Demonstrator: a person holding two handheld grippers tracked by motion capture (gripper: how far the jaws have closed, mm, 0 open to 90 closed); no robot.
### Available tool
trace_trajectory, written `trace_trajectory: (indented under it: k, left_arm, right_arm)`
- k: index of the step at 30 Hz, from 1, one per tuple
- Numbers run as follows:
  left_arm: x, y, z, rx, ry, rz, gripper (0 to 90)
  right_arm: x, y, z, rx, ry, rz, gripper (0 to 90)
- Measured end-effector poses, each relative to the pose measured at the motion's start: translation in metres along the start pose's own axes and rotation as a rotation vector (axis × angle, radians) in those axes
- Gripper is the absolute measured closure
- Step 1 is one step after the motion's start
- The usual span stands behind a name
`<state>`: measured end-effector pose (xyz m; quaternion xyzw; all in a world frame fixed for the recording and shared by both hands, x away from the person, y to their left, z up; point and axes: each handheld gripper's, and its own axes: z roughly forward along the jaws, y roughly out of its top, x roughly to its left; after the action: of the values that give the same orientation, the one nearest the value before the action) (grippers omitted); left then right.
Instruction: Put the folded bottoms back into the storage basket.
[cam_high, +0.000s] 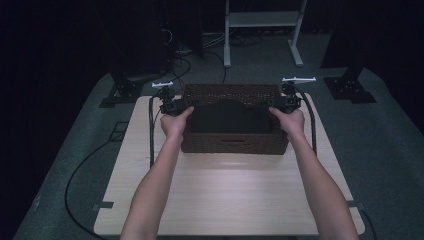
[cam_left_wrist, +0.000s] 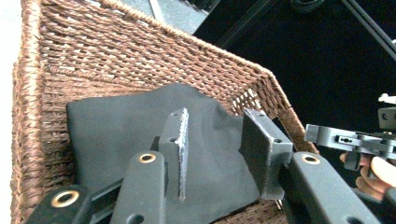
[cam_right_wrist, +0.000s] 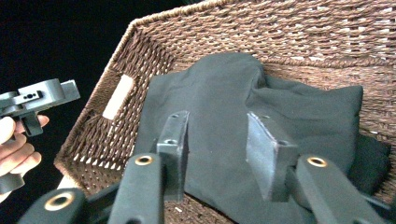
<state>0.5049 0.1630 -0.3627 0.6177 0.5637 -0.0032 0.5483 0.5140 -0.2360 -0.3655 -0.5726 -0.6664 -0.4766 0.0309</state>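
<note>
A brown wicker basket (cam_high: 232, 144) stands at the far middle of the table, with a dark cloth (cam_high: 227, 117) lying inside it. The left gripper (cam_high: 172, 106) hovers over the basket's left rim, jaws open above the cloth (cam_left_wrist: 126, 126) with nothing between them. The right gripper (cam_high: 286, 102) hovers over the right rim, also open above the cloth (cam_right_wrist: 219, 98). In the left gripper view the basket wall (cam_left_wrist: 140, 51) rises behind the cloth. In the right gripper view the basket's far end wall (cam_right_wrist: 100, 126) has a handle slot.
The light wooden table (cam_high: 225, 195) lies under the person's forearms, on grey flooring. A white frame (cam_high: 262, 22) stands on the floor behind. Black stands (cam_high: 350, 85) flank the far corners. Cables (cam_high: 75, 180) trail off the left side.
</note>
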Motion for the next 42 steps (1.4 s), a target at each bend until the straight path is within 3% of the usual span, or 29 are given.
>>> trace_trajectory:
  k: [7,16,36,39,42]
  left_arm:
    - [-0.007,-0.003,-0.003,0.015,-0.032,0.010,51.2]
    - [-0.009,-0.005,-0.006,0.019,-0.032,0.016,43.5]
    - [-0.024,-0.016,-0.016,0.032,-0.063,0.065,32.6]
    - [-0.026,-0.019,-0.018,0.032,-0.050,0.087,28.9]
    - [-0.026,-0.021,-0.020,0.030,-0.058,0.080,26.8]
  right_arm:
    - [-0.001,-0.005,-0.009,-0.010,0.035,-0.010,50.6]
    - [-0.005,-0.010,-0.018,-0.013,0.075,-0.007,43.9]
    - [-0.003,-0.027,-0.031,-0.002,0.136,-0.041,38.7]
    - [-0.003,-0.030,-0.033,-0.001,0.139,-0.044,37.9]
    - [-0.004,-0.034,-0.035,0.005,0.148,-0.045,35.2]
